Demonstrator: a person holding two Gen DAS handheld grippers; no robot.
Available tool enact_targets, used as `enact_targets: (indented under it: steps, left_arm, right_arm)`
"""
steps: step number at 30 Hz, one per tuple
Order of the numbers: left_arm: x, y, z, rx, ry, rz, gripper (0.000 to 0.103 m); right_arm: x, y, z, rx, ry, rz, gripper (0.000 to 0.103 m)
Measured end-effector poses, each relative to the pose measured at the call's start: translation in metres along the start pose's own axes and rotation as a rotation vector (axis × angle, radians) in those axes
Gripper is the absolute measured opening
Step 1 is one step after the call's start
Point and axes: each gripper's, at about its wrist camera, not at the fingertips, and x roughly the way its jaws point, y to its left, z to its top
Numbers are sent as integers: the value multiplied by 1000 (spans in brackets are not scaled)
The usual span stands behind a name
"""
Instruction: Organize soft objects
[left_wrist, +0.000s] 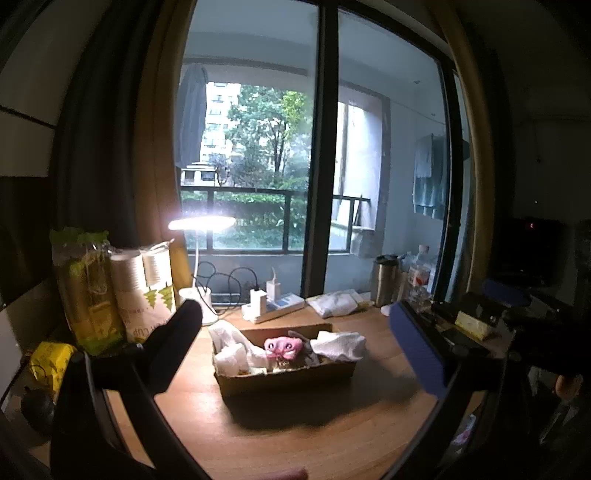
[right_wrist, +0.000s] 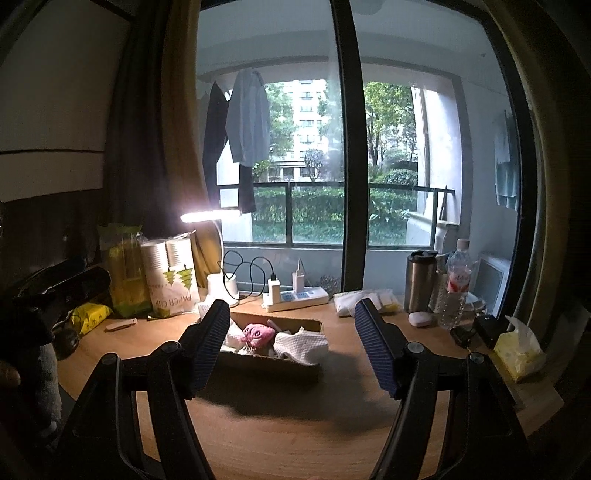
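Note:
A brown cardboard box (left_wrist: 284, 373) sits in the middle of the wooden desk (left_wrist: 295, 435). In it lie a pink plush toy (left_wrist: 282, 347), a white cloth (left_wrist: 341, 345) on the right and crumpled white tissue (left_wrist: 229, 347) on the left. My left gripper (left_wrist: 291, 339) is open and empty, held above the desk in front of the box. In the right wrist view the box (right_wrist: 273, 360), pink toy (right_wrist: 258, 334) and white cloth (right_wrist: 301, 345) show between the fingers. My right gripper (right_wrist: 291, 339) is open and empty, in front of the box.
Along the back stand a lit desk lamp (right_wrist: 210, 216), a paper cup pack (right_wrist: 173, 273), green packets (right_wrist: 123, 266), a power strip (right_wrist: 295, 297), a steel mug (right_wrist: 419, 280), a water bottle (right_wrist: 456, 284) and a tissue pack (right_wrist: 519, 350). A yellow packet (left_wrist: 51, 363) lies at the left edge.

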Motion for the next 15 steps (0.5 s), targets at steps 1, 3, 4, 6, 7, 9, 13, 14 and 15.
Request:
enact_targets:
  steps: [1,3,4,6,7,9,13,14,15]
  left_arm:
    - [-1,0,2,2,-4,2,102]
    - [-3,-1,5,2,-15,2,102]
    - [-4,-1,7,1,-24,4,102]
    - [-5,-2,9,1,-37,9,102]
    - [-6,-2,10,1,-43,11,102]
    - [-8,-3,13,3,-53,12,102]
    - [-10,-5,15,18,-68,18,102]
    - [-10,-5,15,20,-69,19,102]
    - [-10,-6,15,20,-71,20,102]
  right_arm:
    - [-1,0,1,-2,-3,-2,73]
    - [-3,0,4,-7,-8,-6,73]
    - [-3,0,5,-10,-10,-7,73]
    - [-4,0,7,-13,-12,-8,74]
    - [-4,0,8,-14,-14,-9,74]
    - [-4,0,9,-15,-19,-12,74]
    - [-4,-1,10,-10,-26,-15,74]
    - [-4,-2,10,-9,-26,-15,74]
    - [-4,-2,10,-9,-26,-15,74]
